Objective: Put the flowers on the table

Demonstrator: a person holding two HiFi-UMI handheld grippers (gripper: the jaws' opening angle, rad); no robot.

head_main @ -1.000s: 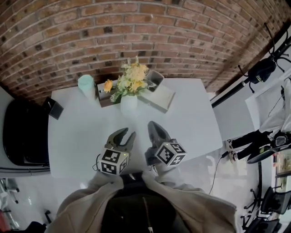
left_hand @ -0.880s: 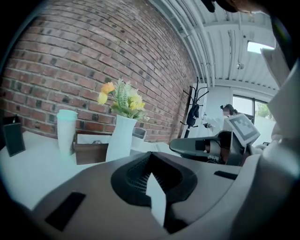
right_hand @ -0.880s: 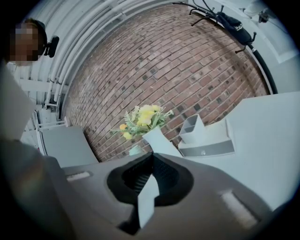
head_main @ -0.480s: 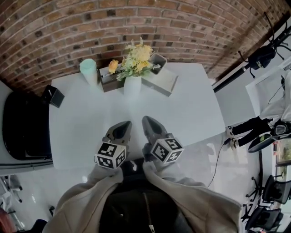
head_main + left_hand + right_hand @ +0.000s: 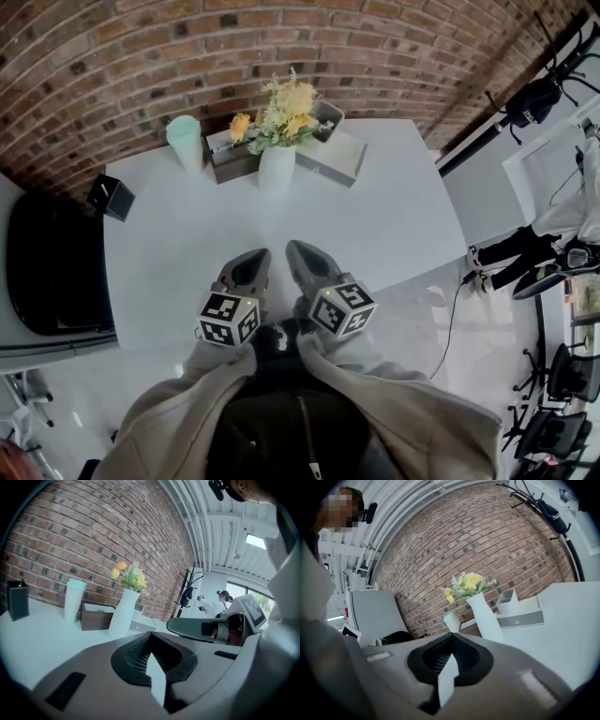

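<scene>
Yellow flowers (image 5: 281,108) stand in a white vase (image 5: 277,167) at the far side of the white table (image 5: 375,234), near the brick wall. The same flowers (image 5: 127,576) and vase (image 5: 123,613) appear in the left gripper view, and the flowers (image 5: 468,584) and vase (image 5: 485,617) in the right gripper view. My left gripper (image 5: 255,265) is shut and holds nothing. It hovers over the table's near edge, well short of the vase. Close beside it, my right gripper (image 5: 298,259) is also shut and empty.
A mint cup (image 5: 185,141) and a brown box (image 5: 230,155) stand left of the vase, a grey drawer box (image 5: 330,155) to its right. A small black box (image 5: 112,197) sits at the left table edge, next to a black chair (image 5: 47,262).
My left gripper's jaws have closed from open to shut. Both grippers have drawn back a little toward the table's near edge. The vase and flowers have stayed in place.
</scene>
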